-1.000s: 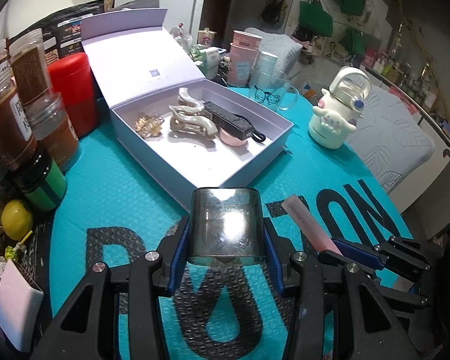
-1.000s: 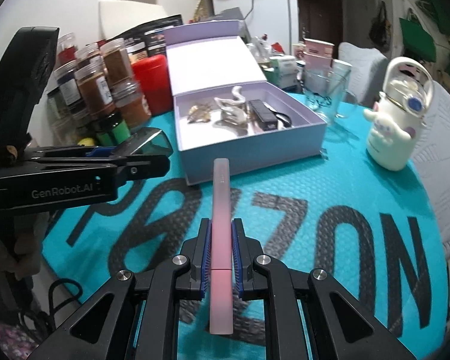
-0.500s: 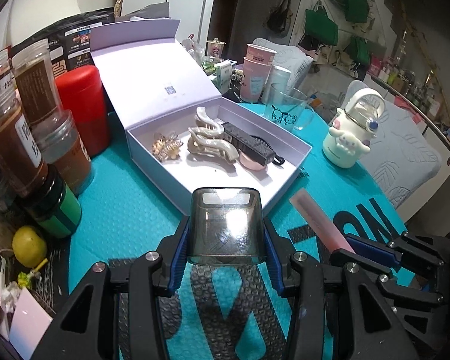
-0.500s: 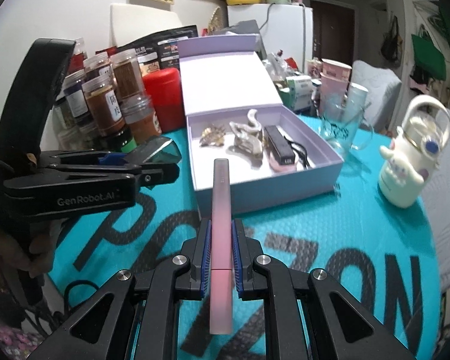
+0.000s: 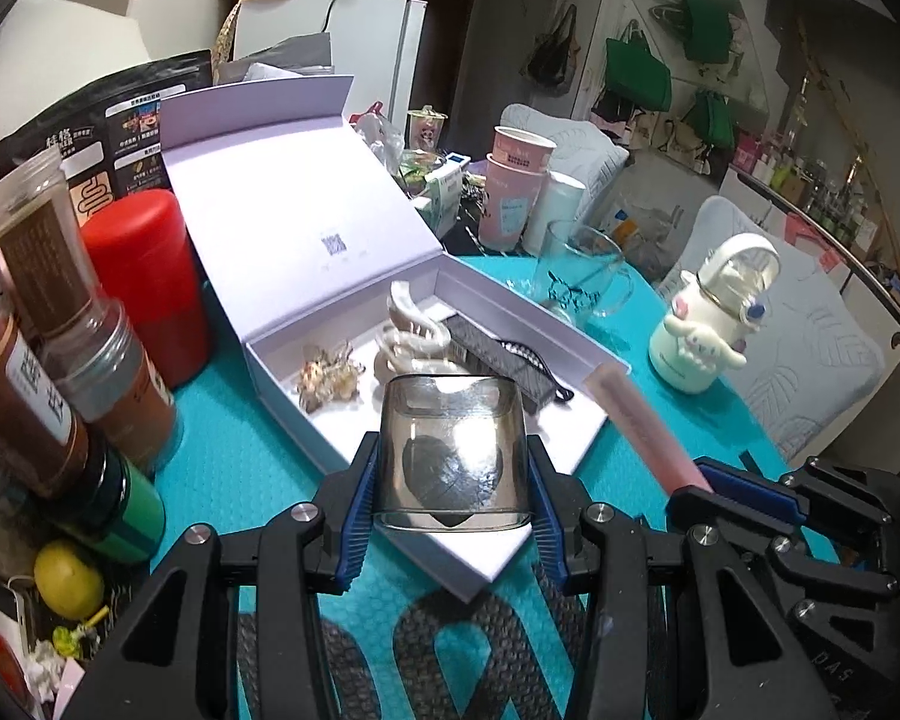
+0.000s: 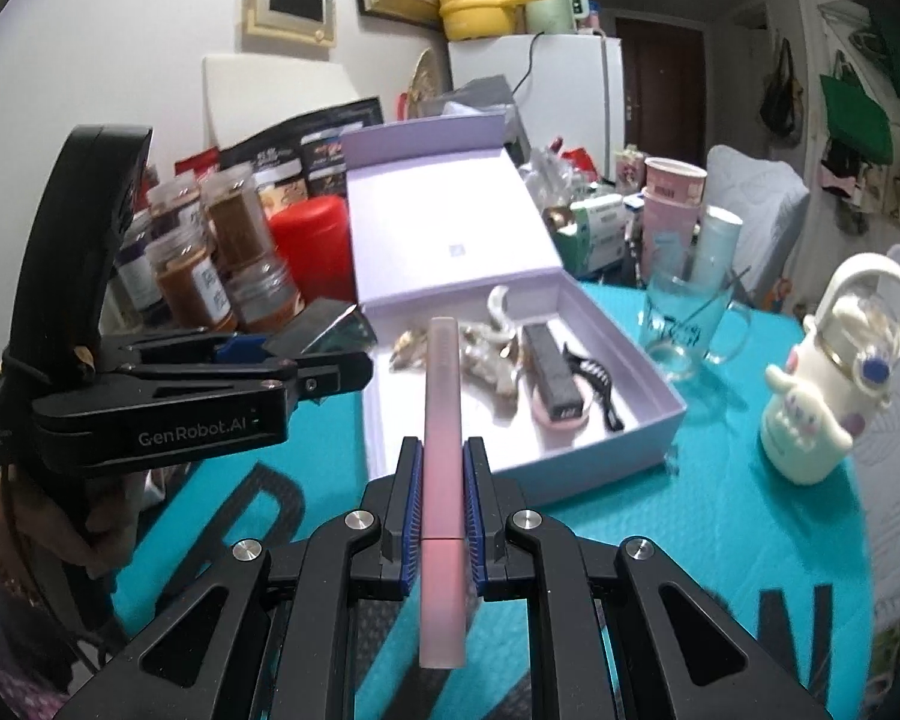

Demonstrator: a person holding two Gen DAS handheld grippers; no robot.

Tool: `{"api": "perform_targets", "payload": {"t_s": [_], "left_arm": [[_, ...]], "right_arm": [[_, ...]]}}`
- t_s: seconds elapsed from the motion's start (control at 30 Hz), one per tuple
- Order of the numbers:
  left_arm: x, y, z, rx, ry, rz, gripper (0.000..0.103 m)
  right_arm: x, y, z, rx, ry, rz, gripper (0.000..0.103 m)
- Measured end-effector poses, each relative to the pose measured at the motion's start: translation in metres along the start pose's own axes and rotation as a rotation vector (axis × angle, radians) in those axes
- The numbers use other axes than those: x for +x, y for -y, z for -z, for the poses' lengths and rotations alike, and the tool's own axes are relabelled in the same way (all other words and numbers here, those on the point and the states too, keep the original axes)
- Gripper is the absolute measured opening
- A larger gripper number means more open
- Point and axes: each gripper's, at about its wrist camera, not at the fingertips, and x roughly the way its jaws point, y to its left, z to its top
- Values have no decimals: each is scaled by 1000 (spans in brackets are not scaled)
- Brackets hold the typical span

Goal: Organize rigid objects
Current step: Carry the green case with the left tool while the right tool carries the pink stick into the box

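1. Two grippers are up over the teal worktop [image 6: 720, 516], each clamped on something.
2. Left gripper [image 5: 453, 468]: its fingers [image 5: 357, 501] are closed on a smoky, translucent case [image 5: 450, 447] with a dark heart shape showing through it. The case hangs over the near corner of the open lilac box [image 5: 576, 354].
3. Right gripper [image 6: 443, 501]: its fingers [image 6: 407, 510] are pressed together on a slim pink tube [image 6: 444, 438] — the tube runs forward along them, its far tip reaching over the box's near wall.
4. Inside the box lie a small gold clip [image 5: 330, 375], pale claw clips [image 5: 411, 336], a black rectangular item [image 5: 498, 354] and a round pink piece [image 6: 561, 417]; what the pink piece is, I cannot quite tell.
5. The box lid [image 5: 288, 192] stands open, leaning back towards the spice jars [image 5: 60, 312] and a red canister [image 5: 144, 282].
6. A glass mug [image 6: 687, 324] sits just right of the box — beyond it, a white character bottle [image 6: 822, 396] stands on the worktop.
7. A hand [image 6: 54, 528] grips the left gripper's handle, seen from the right wrist view.
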Motion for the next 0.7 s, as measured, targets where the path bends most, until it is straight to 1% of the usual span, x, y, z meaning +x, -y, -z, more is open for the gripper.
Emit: {"api": "perform_targets", "payload": {"t_s": [0.17, 0.5, 0.7], "left_arm": [[7, -1, -15, 7, 8, -8, 45], [27, 5, -43, 41, 14, 12, 45], [39, 6, -56, 50, 14, 19, 45]], "right_arm": [[3, 11, -14, -4, 4, -8, 13], [12, 27, -40, -10, 32, 11, 13], [23, 38, -52, -12, 30, 9, 13]]}}
